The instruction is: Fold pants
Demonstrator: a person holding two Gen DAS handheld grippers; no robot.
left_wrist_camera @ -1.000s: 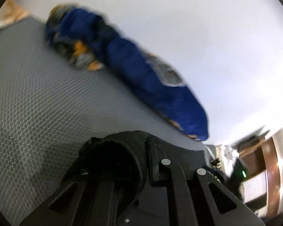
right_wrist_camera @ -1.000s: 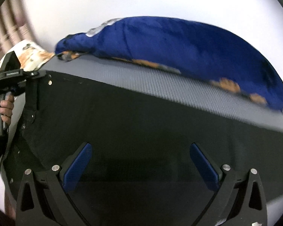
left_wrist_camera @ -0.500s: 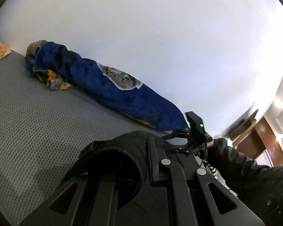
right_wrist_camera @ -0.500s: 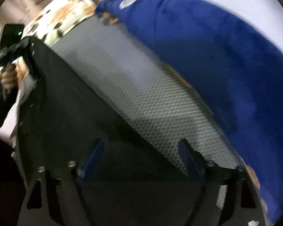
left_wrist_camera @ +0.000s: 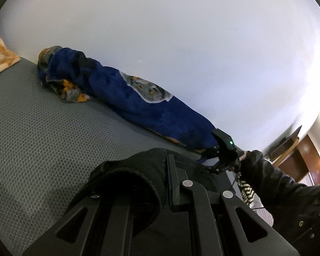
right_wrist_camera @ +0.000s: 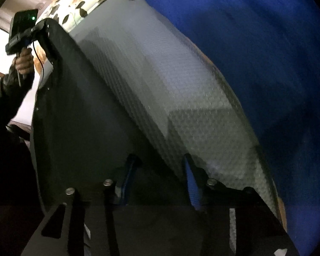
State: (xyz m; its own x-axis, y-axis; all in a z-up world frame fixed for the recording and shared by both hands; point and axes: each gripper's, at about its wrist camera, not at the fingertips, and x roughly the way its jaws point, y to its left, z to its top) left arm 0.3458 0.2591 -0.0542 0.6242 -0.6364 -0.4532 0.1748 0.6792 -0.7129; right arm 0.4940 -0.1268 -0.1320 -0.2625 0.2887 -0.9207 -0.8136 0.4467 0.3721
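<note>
Left fingers (left_wrist_camera: pixel 168 183) buried in black pants (right_wrist_camera: pixel 79 111)

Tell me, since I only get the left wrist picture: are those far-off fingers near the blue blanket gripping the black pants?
Observer: Not visibly. The right gripper has blue-padded fingers that have just been closing. The edge of the pants lies between them, but a gap still shows.
Operator: What is under those fingers?
Observer: One is over the black cloth, the other over the grey mat.
Operator: Who carries my camera?
Observer: A hand holds the left gripper by its handle, and a corner of the pants is pinched in it.
</note>
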